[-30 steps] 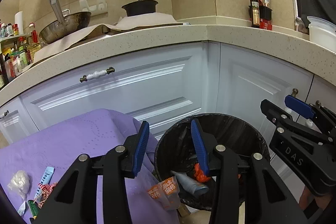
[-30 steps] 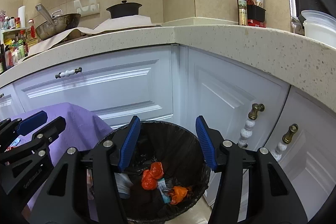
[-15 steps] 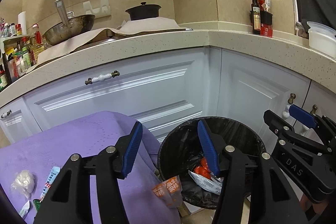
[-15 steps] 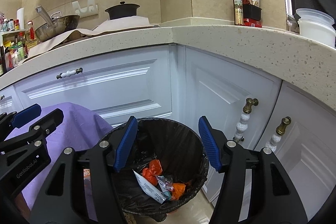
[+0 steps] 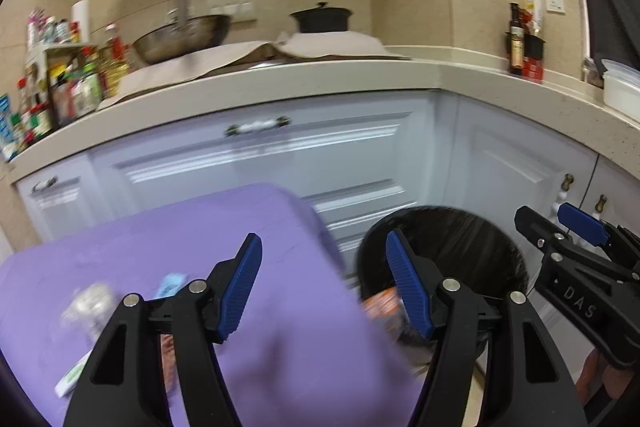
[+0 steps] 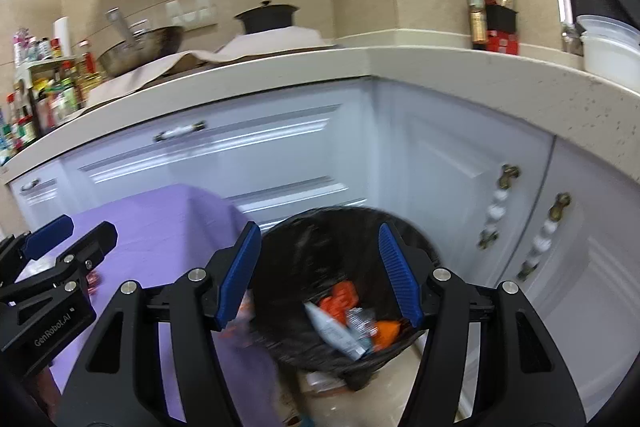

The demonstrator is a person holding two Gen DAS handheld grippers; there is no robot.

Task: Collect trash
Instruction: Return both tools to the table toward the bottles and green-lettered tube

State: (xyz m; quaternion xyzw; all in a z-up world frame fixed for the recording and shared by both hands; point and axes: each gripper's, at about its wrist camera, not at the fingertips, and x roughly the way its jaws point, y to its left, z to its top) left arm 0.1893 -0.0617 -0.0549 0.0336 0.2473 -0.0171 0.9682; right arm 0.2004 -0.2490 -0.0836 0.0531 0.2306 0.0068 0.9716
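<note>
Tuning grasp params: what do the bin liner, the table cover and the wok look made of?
Bin liner: thin black plastic film, probably; glossy, wrinkled. Table cover: purple, matte, draping at the corner, so likely cloth or soft nonwoven; blur hides the weave. Wok: bare metal, dull silver sheen.

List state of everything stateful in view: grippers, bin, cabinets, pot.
left gripper: open, nothing between the pads, jaws just opened wider
right gripper: open, empty, jaws just opened a little
trash bin: upright, lidless, black liner in, wrappers at the bottom
purple cloth: spread flat, litter on it
cabinet doors: shut
black pot: lid on
</note>
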